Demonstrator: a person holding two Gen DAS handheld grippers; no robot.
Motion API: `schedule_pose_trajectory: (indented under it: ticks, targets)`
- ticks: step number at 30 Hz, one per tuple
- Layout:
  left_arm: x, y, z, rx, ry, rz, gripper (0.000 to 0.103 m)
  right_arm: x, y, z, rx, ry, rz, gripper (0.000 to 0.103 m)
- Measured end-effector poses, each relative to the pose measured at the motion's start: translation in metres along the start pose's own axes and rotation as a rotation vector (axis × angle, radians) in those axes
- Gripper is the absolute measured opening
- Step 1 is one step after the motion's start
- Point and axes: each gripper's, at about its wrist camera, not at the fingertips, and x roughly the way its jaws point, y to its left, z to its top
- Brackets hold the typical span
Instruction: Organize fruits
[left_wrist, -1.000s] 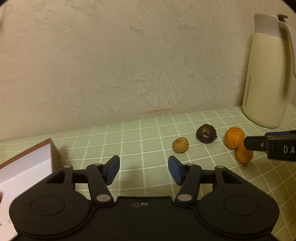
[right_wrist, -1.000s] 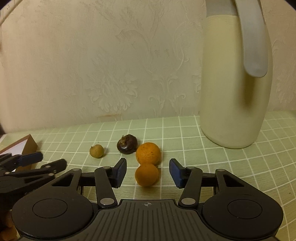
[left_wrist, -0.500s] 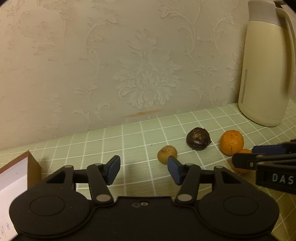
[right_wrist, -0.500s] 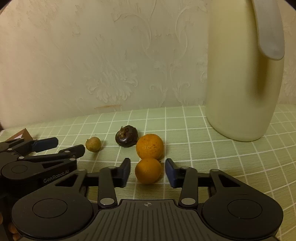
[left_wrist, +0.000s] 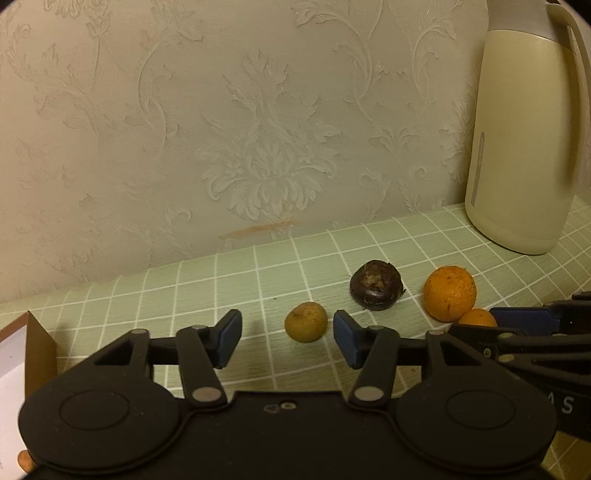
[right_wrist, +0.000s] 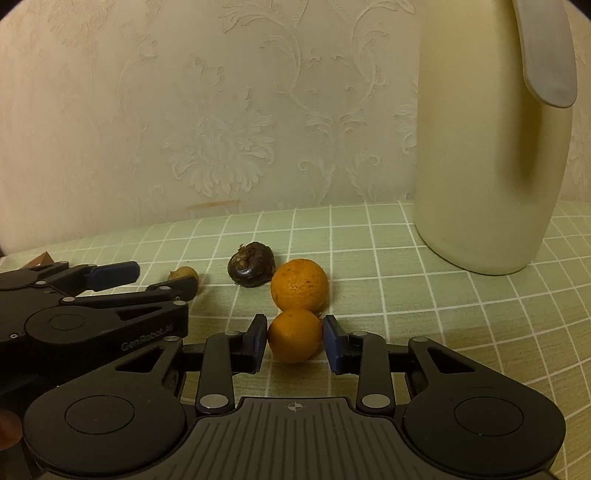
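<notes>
Four fruits lie on the green checked cloth. A small yellow-brown fruit (left_wrist: 306, 322) sits between the fingers of my left gripper (left_wrist: 287, 328), close to the right pad. The left jaws are closing, with a gap still on the left side. A small orange (right_wrist: 294, 336) sits between the blue pads of my right gripper (right_wrist: 294, 332). Those jaws are closing and both pads touch its sides. A larger orange (right_wrist: 299, 284) rests just behind it, touching it. A dark brown fruit (right_wrist: 251, 264) lies to the left of the larger orange.
A tall cream thermos jug (right_wrist: 487, 147) stands at the back right against the patterned wall. A brown-edged box (left_wrist: 37, 347) lies at the left. My left gripper (right_wrist: 155, 280) reaches in from the left, close beside my right one.
My left gripper has moved forward and right until the yellow-brown fruit sits between its fingers, and its jaws have narrowed. My right gripper's jaws have closed in onto the small orange.
</notes>
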Motion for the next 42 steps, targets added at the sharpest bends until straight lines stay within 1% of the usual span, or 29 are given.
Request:
schedule_pose_trajectory:
  ticks: [2,3,4,6,14,22,27,32,37,42]
  targets:
    - [0.002,0.0,0.0,0.0,0.006,-0.006,0.036,0.0,0.0,0.0,0.001,0.001,0.001,0.033]
    - [0.003,-0.001,0.0,-0.001,0.009,-0.011,0.03,0.0,0.0,0.0,0.003,0.002,0.001,0.033]
    - [0.004,-0.001,0.0,-0.002,0.014,-0.014,0.028,0.0,-0.001,0.0,0.004,0.002,0.001,0.033]
    - [0.006,-0.001,0.0,-0.007,0.023,-0.02,0.017,0.0,0.0,0.0,0.005,0.002,-0.001,0.033]
    - [0.002,-0.001,-0.001,-0.025,0.018,-0.012,0.016,-0.007,0.002,0.002,0.0,-0.016,0.001,0.033]
    - [-0.022,0.009,0.0,-0.061,-0.014,0.019,0.016,-0.023,0.006,0.004,-0.004,-0.049,0.004,0.033]
    - [-0.05,0.023,-0.001,-0.09,-0.04,0.051,0.016,-0.039,0.014,0.009,-0.022,-0.094,0.02,0.033]
    - [-0.087,0.045,-0.004,-0.131,-0.071,0.087,0.016,-0.056,0.034,0.014,-0.039,-0.145,0.065,0.033]
    - [-0.132,0.075,-0.011,-0.162,-0.114,0.153,0.016,-0.07,0.069,0.016,-0.079,-0.187,0.122,0.033]
    - [-0.167,0.112,-0.026,-0.193,-0.131,0.236,0.016,-0.081,0.109,0.013,-0.13,-0.22,0.185,0.033]
